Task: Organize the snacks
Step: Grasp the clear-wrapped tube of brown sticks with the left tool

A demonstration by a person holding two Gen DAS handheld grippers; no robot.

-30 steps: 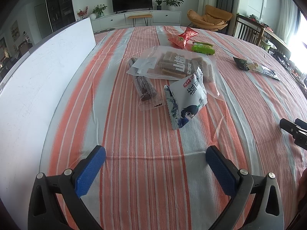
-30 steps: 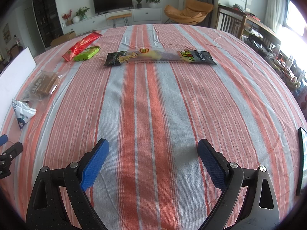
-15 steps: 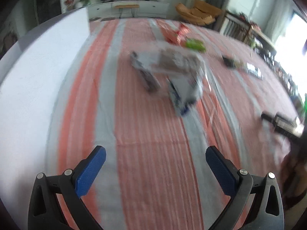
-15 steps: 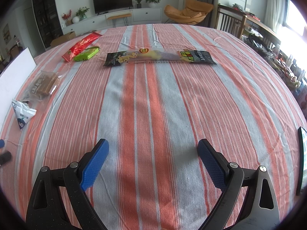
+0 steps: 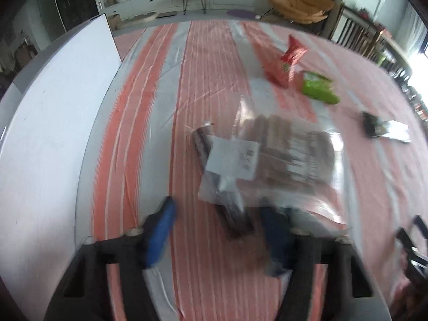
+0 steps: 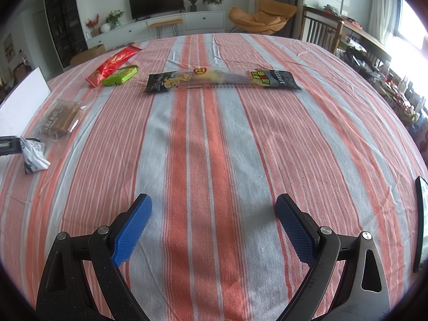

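Observation:
The left wrist view is blurred by motion. My left gripper (image 5: 218,227) is open, its fingers either side of a dark bar snack in clear wrap (image 5: 230,211). Just beyond lie a clear bag of brown wafers (image 5: 291,155), a red packet (image 5: 283,64), a green packet (image 5: 318,88) and a black packet (image 5: 385,129). My right gripper (image 6: 214,227) is open and empty above bare cloth. Far ahead of it lie a long black-and-yellow packet (image 6: 222,80), the red packet (image 6: 115,61), the green packet (image 6: 120,76), the wafer bag (image 6: 60,119) and a white-and-blue pouch (image 6: 33,155).
A striped orange-and-grey cloth (image 6: 214,147) covers the round table. A white board (image 5: 45,139) stands along the left edge. The left gripper's body (image 6: 9,144) shows at the right wrist view's left edge. A dark flat object (image 6: 420,224) lies at the far right.
My left gripper has moved forward to the snacks and its fingers have narrowed around the dark bar. The right gripper has not moved.

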